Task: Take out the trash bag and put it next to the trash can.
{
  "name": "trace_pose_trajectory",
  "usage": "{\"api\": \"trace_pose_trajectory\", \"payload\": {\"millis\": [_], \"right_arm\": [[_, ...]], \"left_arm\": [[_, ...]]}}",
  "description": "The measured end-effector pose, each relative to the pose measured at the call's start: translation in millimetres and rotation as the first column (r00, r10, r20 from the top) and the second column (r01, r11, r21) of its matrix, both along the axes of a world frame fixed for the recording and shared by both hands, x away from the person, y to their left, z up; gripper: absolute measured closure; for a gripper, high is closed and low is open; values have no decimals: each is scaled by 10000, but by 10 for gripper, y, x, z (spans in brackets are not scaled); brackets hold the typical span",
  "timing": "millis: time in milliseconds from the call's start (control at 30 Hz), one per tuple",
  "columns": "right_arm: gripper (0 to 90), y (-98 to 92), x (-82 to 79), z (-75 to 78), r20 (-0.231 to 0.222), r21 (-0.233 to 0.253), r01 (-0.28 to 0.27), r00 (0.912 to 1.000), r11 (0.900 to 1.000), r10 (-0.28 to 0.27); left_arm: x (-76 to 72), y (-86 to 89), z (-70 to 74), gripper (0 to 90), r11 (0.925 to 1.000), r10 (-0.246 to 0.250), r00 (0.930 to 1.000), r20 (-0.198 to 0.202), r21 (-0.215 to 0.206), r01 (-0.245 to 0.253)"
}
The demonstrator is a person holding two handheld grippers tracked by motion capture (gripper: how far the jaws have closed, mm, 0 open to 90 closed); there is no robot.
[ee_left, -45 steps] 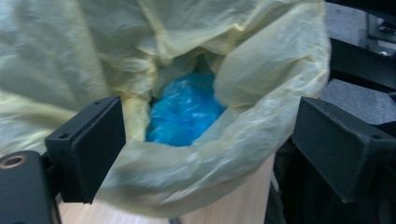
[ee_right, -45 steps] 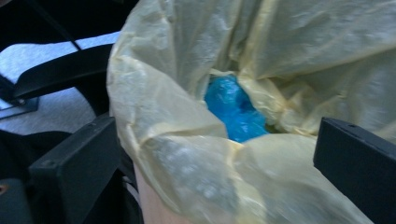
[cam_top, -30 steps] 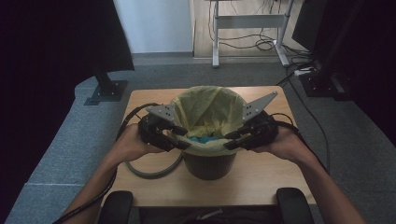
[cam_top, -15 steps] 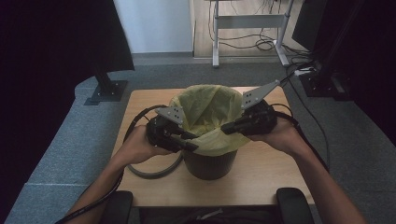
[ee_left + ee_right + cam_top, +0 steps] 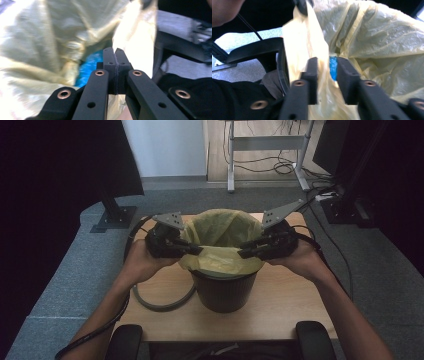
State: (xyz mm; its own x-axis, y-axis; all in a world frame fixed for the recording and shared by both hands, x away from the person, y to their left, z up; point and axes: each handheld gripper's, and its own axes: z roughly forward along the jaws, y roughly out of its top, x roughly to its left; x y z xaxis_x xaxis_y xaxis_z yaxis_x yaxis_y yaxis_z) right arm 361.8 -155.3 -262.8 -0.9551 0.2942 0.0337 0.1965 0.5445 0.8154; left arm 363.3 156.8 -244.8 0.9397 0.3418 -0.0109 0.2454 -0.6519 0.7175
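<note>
A black bin stands on the wooden table, lined with a yellow plastic bag. My left gripper is at the bag's left front edge. In the left gripper view the left gripper is shut, with a thin fold of the bag rising from between its jaws. My right gripper is at the right front edge. In its own view the right gripper is open, with bag film hanging in the gap. Something blue lies inside the bag.
A grey cable loop lies on the table left of the bin. Two chair armrests sit at the table's near edge. A monitor stand base is on the floor at the back left.
Both grippers have risen from the bin's front rim and moved away from the person. The bag's front edge has lifted with them.
</note>
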Motion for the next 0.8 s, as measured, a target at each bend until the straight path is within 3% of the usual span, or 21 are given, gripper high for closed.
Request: {"api": "trace_pose_trajectory", "payload": {"millis": [233, 533, 667, 800], "right_arm": [[565, -79, 34, 17, 188, -239, 557, 9983, 9982, -552], [586, -171, 196, 0, 93, -594, 1257, 9921, 9903, -1254], [622, -201, 321, 19, 137, -574, 1701, 9854, 9838, -1696], [596, -221, 426, -25, 176, -669, 1990, 9800, 9777, -1982]], "left_arm": [[189, 97, 130, 896, 9963, 860, 9952, 460, -74, -858], [468, 256, 234, 896, 9806, 1939, 9793, 578, -412, -1917], [605, 245, 184, 893, 9677, 2501, 9661, 648, 166, -2516], [745, 268, 39, 875, 9611, 2737, 9616, 213, 334, -2743]]}}
